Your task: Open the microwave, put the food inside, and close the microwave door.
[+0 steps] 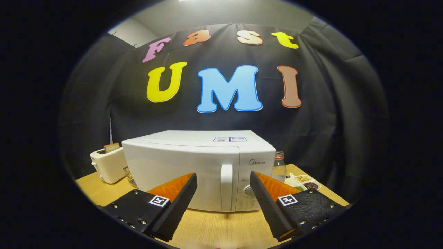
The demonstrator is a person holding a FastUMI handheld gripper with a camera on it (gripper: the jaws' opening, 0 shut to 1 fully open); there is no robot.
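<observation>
- The tongs (223,181) are spread wide, with nothing between the two fingers and nothing touched by either; they hang above the desk and hold no object.
- Each finger (180,204) carries a small square black-and-white marker on its upper face, and the ribbed inner pads face each other across the gap.
- Under the fingers lies a pale wood-grain desk (214,224), bare in the stretch between the tongs and the appliance.
- Just ahead of the fingers, square on, stands the white microwave (199,166) with its door shut. Its upright white handle (226,186) shows in the gap between the two fingertips, nearer the right finger, and the round dial (248,190) sits just beside that handle, partly covered by the right fingertip.
- A small label patch lies on the microwave's top.
- To the left of the microwave, set a little further back, is a white toaster (108,166) with a slice of bread (111,147) standing up out of its slot.
- Low against the microwave's left side is a small clear glass container (129,176), half hidden by the left finger; its contents cannot be made out.
- To the right of the microwave stands a clear bottle (279,167) with a reddish cap.
- Near that bottle, on the desk, rests a white divided dish (304,183) holding grains or beans of different colours in separate compartments.
- Behind everything hangs the booth's black cloth wall, and above it a pale wall and ceiling show.
</observation>
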